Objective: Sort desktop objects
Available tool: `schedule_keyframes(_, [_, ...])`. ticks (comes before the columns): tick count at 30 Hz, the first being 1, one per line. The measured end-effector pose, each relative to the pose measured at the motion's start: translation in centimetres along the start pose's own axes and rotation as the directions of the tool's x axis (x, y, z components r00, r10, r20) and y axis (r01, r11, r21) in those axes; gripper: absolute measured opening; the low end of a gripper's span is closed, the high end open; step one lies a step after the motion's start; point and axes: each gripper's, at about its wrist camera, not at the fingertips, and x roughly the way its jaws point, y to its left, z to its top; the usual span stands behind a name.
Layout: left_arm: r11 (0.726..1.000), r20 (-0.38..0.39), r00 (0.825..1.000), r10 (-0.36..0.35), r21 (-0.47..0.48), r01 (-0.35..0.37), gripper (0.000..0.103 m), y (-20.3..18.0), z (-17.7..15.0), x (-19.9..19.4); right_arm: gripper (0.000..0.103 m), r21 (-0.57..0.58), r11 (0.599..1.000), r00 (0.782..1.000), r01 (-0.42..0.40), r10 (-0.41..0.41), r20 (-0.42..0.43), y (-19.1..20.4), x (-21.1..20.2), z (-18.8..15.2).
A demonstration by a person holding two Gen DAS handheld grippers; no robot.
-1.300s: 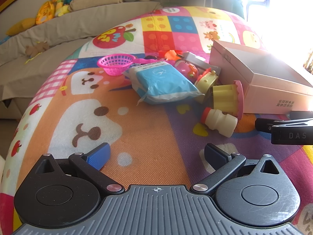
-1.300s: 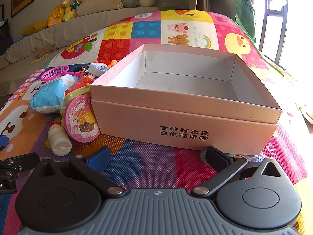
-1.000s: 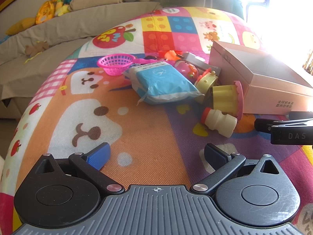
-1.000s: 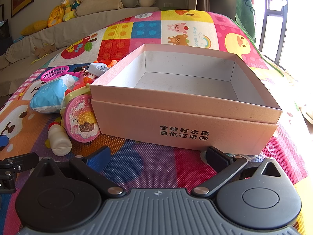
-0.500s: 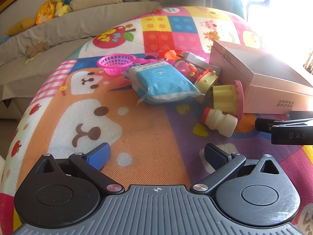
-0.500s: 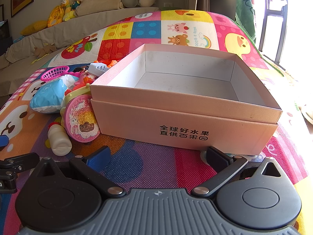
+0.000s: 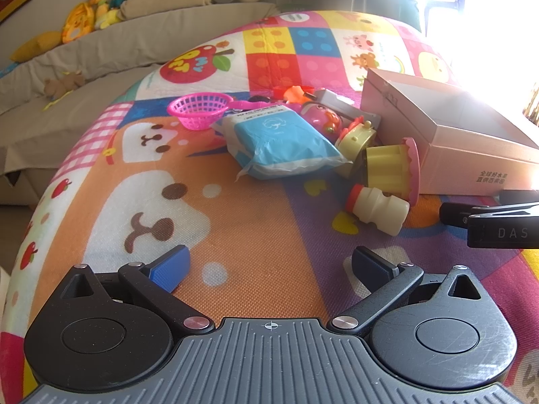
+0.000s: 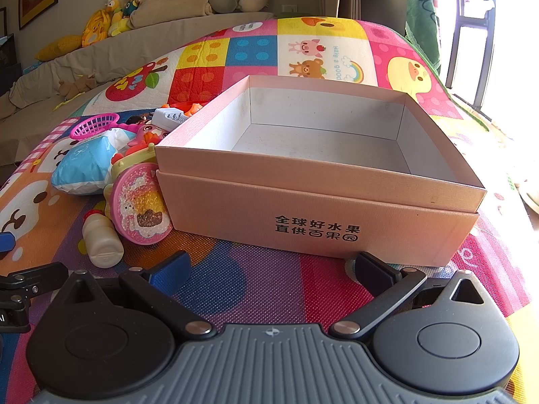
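Jaws, left: left gripper stands wide apart and holds nothing, with orange play mat showing between its fingers.
Jaws, right: right gripper is likewise spread wide and empty, low over the mat, with the front wall of the pink box just ahead at 12 o'clock.
Nearest toy: small white bottle with red cap lies on its side at 1 o'clock from the left gripper, apart from both fingers.
Cupcake toy: yellow cup with pink glitter lid lies tipped over just beyond the bottle, its lid against the box's corner.
Blue packet: soft blue and white pack lies flat at 12 o'clock, farther out.
Basket: pink mesh basket sits upright at 11 o'clock, behind the packet.
Other toys: a cluster of pink, orange and cream pieces crowds between packet and box; their exact shapes are hard to make out.
Box: pink box stands open at 2 o'clock from the left gripper, its white inside bare.
Background: sofa with plush toys at 10 o'clock.
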Motion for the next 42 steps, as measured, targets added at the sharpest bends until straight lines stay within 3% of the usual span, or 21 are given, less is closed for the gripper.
schedule_keyframes(42, [1.0, -0.002, 1.0, 0.007, -0.008, -0.007, 0.103, -0.13, -0.04, -0.13, 0.103, -0.001, 1.0, 1.0, 0.001, -0.001, 0.0, -0.04, 0.04, -0.01])
